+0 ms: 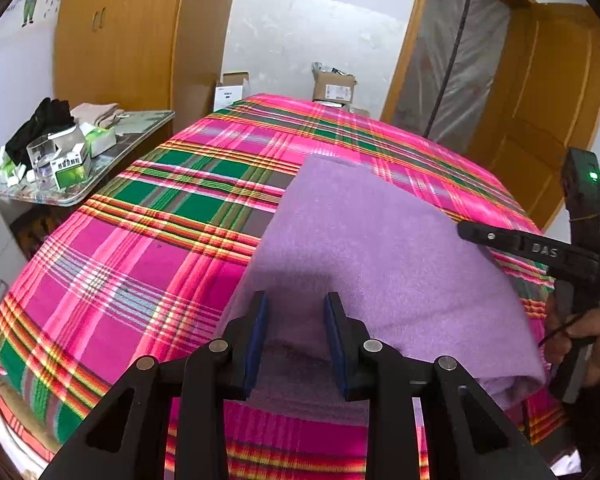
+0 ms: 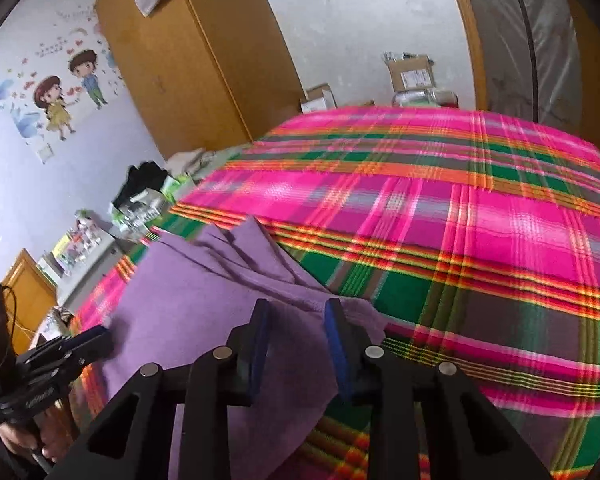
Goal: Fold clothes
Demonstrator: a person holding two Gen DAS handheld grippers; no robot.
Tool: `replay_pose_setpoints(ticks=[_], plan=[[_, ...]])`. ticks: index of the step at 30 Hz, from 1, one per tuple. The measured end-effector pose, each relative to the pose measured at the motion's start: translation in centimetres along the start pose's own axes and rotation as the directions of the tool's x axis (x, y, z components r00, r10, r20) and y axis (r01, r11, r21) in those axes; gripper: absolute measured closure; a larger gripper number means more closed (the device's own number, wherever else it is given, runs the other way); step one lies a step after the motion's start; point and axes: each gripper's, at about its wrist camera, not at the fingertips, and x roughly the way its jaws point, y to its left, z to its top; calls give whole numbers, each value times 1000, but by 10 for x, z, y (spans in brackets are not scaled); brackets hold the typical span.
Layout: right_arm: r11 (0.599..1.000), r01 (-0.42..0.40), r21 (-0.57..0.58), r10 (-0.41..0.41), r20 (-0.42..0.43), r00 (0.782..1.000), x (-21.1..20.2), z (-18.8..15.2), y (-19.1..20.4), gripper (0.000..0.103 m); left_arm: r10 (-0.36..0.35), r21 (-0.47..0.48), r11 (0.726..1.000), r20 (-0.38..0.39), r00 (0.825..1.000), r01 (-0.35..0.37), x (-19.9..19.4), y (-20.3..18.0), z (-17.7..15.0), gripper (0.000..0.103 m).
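While both tongs gape, purple cloth [image 1: 380, 248] lies on plaid bedspread [image 1: 148, 248].

Purple garment [image 1: 364, 248]: soft, fleecy, plain lilac cloth (type not discernible). Lies folded, mostly flat, on a pink-green plaid bedspread [image 1: 148, 264] near its front edge. Near edge shows a rounded fold of stacked layers; the far end shows several overlapping creased layers fanned out.

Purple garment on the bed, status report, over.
Left gripper and right gripper: fingers apart, cloth between, no clamp seen. Purple garment partly folded on plaid bedspread. Nothing in the way.
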Motion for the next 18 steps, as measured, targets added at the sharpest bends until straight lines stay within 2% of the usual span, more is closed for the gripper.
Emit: replay_pose_setpoints(ticks=[5,9,14,18], plan=[[998,-2,-58,3,19,1000,-9,1,15,76,4,21,1000,45,999,-5,-11,-6,21,73],[999,12,-44,-11,6,1000,-4,1,12,82,-9,81,997,67,998,3,0,-23,45,73],[999,40,-22,-40,-16,999,8,2,4,85,-14,142,990,43,999,8,31,-40,68,73],[999,51,4,-50,-51,997,24,0,-6,85,2,141,990,6,1000,-2,60,-36,75,73]])
